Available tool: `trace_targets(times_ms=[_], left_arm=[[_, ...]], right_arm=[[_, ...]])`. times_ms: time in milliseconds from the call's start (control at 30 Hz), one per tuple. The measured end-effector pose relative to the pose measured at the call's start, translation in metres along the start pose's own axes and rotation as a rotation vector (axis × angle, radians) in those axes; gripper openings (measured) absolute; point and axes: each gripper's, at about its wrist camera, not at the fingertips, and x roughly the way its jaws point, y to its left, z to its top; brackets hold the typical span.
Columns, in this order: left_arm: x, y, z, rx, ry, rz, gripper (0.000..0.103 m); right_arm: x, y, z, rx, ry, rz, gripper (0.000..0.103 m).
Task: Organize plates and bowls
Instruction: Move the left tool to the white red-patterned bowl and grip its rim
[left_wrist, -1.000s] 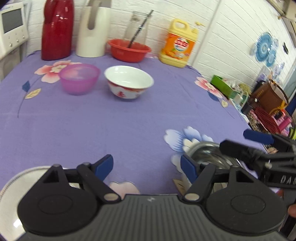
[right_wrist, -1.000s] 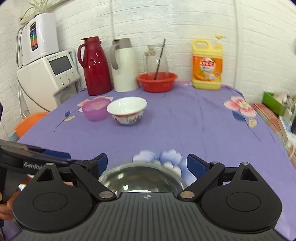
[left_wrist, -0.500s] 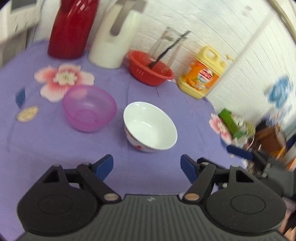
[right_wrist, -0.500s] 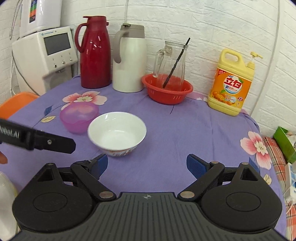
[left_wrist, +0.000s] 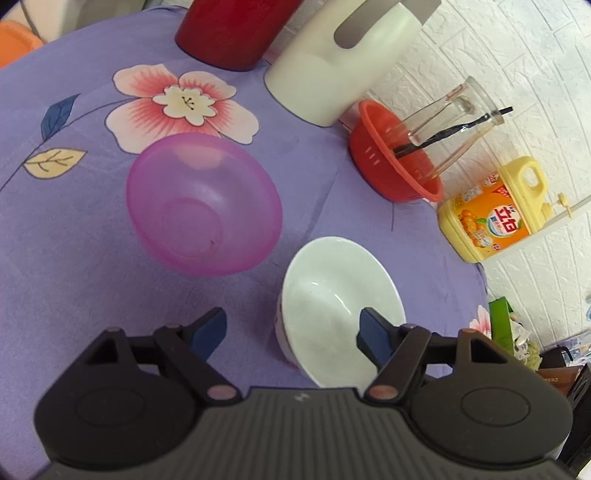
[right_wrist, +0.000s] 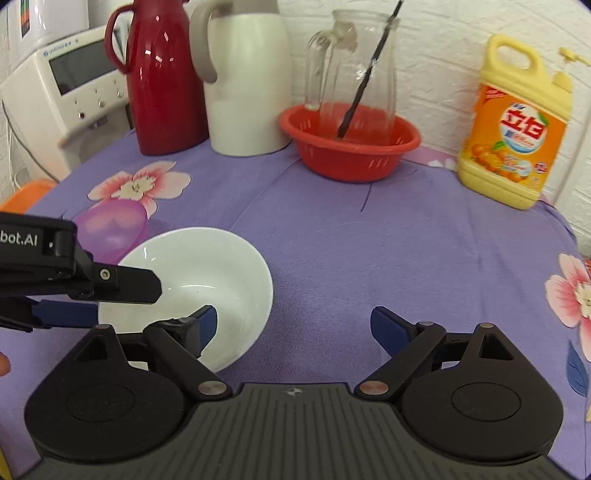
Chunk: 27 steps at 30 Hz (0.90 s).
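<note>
Both tools point downward at a slant. The left tool (left_wrist: 293, 330) has its blue-tipped fingers (left_wrist: 208, 328) spread apart with nothing pressed between them, and it reaches in sideways at the left of the right wrist view. The right tool (right_wrist: 293, 326) also has its fingers (right_wrist: 386, 326) parted wide, gripping nothing.

Red flask (right_wrist: 162, 74), white jug (right_wrist: 243, 81) and detergent bottle (right_wrist: 517, 125) stand behind.
</note>
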Motion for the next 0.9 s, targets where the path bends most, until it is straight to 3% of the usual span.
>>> trace_targets(times_ms=[100,200,233,333,400,533,900], left_arm=[[0.009,-0.004,-0.001,0.028,0.003,0.015,0.067],[0.015,-0.007,-0.001,0.048,-0.004,0.022,0.057],[0.016,-0.007,0.0,0.053,-0.003,0.016,0.049],[0.02,-0.004,0.0,0.054,-0.003,0.003,0.044],[0.021,-0.006,0.0,0.07,0.004,-0.001,0.036],[0.017,-0.016,-0.006,0.138,0.017,-0.003,0.025],[-0.015,-0.025,-0.035,0.208,0.032,-0.042,0.025]], right_arm=[[0.012,0.003,0.002,-0.02,0.011,0.021,0.103],[0.021,0.007,0.004,-0.029,0.024,0.035,0.103],[0.023,0.008,0.004,-0.031,0.025,0.044,0.103],[0.024,0.011,0.003,-0.038,0.02,0.092,0.102],[0.021,0.013,0.003,-0.03,0.029,0.139,0.075],[0.013,0.018,-0.001,-0.019,0.038,0.145,0.067],[-0.028,0.022,-0.021,-0.017,0.002,0.101,0.064]])
